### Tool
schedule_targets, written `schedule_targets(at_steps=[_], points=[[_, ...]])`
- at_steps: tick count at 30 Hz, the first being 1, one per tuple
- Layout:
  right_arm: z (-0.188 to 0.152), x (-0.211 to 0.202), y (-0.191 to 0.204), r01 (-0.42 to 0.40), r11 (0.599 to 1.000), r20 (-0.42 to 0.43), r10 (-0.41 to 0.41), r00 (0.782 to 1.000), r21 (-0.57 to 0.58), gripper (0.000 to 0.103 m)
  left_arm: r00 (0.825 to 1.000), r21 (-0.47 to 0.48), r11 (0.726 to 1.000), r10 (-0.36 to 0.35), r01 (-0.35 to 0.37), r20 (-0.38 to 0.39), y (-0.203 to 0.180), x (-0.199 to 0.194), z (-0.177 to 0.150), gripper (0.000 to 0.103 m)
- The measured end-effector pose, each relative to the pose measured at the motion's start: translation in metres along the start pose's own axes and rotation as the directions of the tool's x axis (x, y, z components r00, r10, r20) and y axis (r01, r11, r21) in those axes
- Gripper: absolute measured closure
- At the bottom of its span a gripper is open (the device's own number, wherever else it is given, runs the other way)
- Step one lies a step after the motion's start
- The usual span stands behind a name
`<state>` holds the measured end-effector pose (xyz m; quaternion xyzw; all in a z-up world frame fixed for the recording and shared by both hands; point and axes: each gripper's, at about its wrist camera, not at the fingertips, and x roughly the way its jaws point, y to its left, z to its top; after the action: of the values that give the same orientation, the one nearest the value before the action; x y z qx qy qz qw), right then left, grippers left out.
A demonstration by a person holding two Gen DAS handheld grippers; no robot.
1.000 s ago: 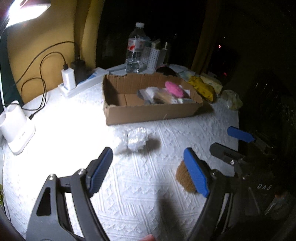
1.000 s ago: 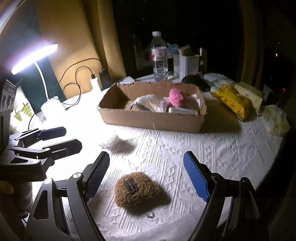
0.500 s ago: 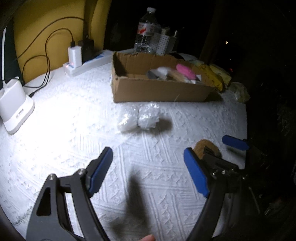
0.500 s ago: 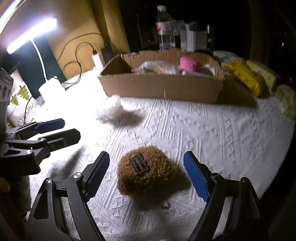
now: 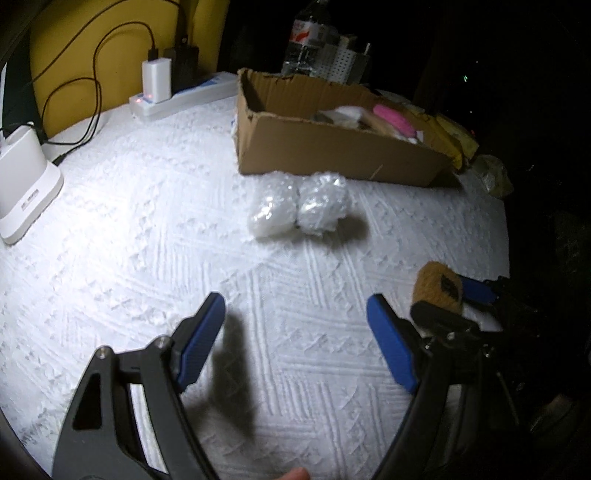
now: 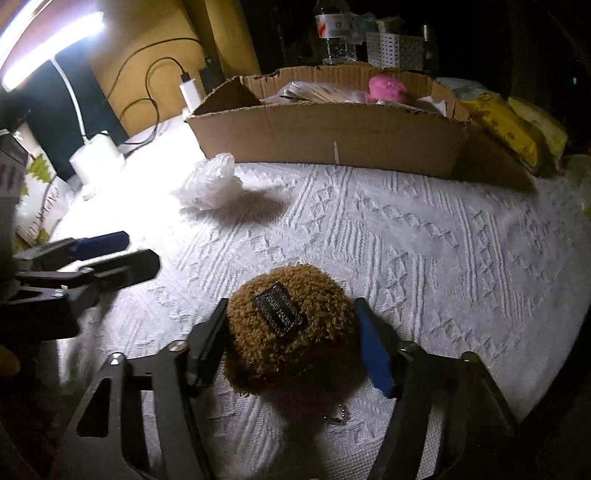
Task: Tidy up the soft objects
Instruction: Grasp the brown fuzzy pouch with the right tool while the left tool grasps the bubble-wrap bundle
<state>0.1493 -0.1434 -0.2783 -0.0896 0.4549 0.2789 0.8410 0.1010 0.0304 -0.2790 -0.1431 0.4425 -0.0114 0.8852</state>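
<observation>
The brown fluffy toy [image 6: 291, 325] sits on the white bumpy cloth [image 6: 424, 240], close to you, and it has a small dark tag on top. Your right gripper [image 6: 291, 343] has just been closing on it, and now the toy is between the two blue pads. Both pads press into its fur, one on each side, so you are holding it. A little metal chain lies on the cloth just under the toy.

Your left gripper [image 5: 295, 339] hangs over a bare part of the cloth. Its blue pads stand wide apart and nothing is between them. In its view, the brown toy [image 5: 437, 286] shows off to the right, with your other gripper around it.

A white crinkly plastic bundle [image 5: 299, 208] lies further out on the cloth. It looks like two soft lumps side by side, touching each other. It lies just in front of the cardboard box [image 5: 332, 147], near the box but apart from both grippers.

The box is open on top. Inside it you can see a pink soft thing [image 6: 388, 88] and some pale packets. I cannot tell what the packets are.

Behind the box stands a water bottle [image 6: 334, 33]. To the right of the box lies a yellow pack [image 6: 506, 125]. On the left, a bright lamp [image 6: 48, 48] shines, and a white charger [image 5: 157, 81] is plugged into a power strip.
</observation>
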Motion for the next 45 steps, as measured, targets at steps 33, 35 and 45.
schedule_targets(at_steps=[33, 35, 45], points=[[0.038, -0.003, -0.065, -0.02, 0.997, 0.073, 0.014, 0.997, 0.075, 0.038, 0.992, -0.01, 0.992, 0.124, -0.124, -0.024, -0.009, 0.053, 0.067, 0.023], [0.039, -0.003, -0.065, -0.019, 0.997, 0.074, 0.014, 0.997, 0.079, 0.038, 0.993, 0.003, 0.993, 0.114, -0.114, -0.011, -0.011, 0.047, 0.068, 0.023], [0.04, -0.013, -0.062, -0.007, 0.997, 0.085, 0.0, 0.996, 0.082, 0.038, 0.997, 0.067, 0.996, 0.069, -0.066, -0.039, -0.019, 0.062, 0.077, 0.024]])
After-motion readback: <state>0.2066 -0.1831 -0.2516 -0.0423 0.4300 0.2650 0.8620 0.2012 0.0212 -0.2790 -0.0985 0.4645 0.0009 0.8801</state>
